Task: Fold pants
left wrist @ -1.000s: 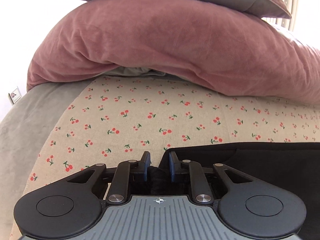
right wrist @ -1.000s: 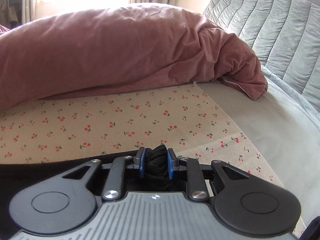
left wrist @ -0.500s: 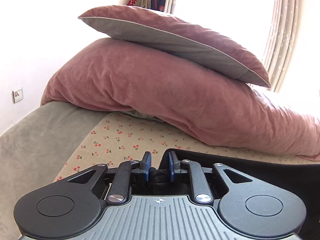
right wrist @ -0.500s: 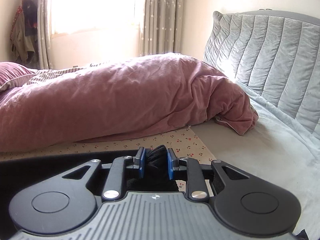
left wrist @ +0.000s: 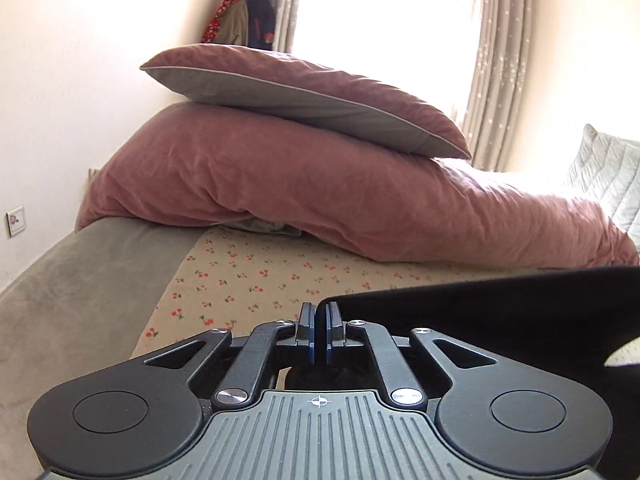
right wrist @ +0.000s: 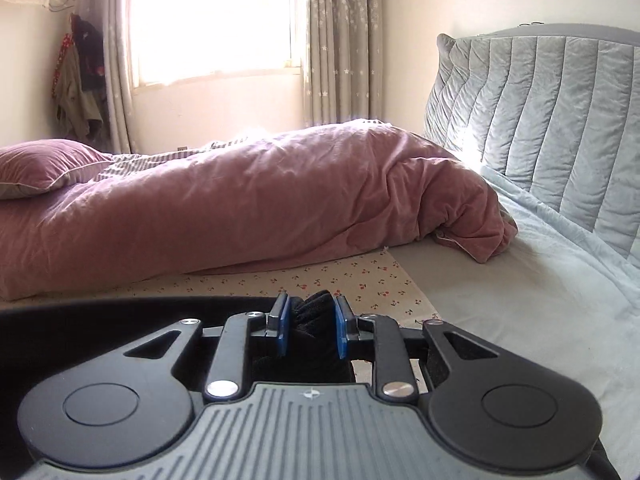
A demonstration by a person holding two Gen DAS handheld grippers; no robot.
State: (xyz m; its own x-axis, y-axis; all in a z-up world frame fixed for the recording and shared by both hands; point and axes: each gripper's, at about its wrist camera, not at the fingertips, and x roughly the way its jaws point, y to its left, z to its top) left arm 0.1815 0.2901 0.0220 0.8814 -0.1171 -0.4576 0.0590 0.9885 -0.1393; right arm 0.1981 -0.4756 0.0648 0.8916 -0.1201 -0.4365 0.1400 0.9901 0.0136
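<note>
Home bedroom: bed (right wrist: 500, 304), pillow (left wrist: 304, 100), curtained window (right wrist: 216, 20).

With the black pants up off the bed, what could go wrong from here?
The left gripper has just been closing; its jaws are shut with no fabric showing between them, so that corner of the pants may slip loose and sag. The right gripper pinches a thick bunch, which could crease the fold.

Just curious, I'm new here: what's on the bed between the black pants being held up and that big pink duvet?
A cream cherry-print sheet covers that stretch between pants and duvet, otherwise bare; both wrist views show it.
</note>
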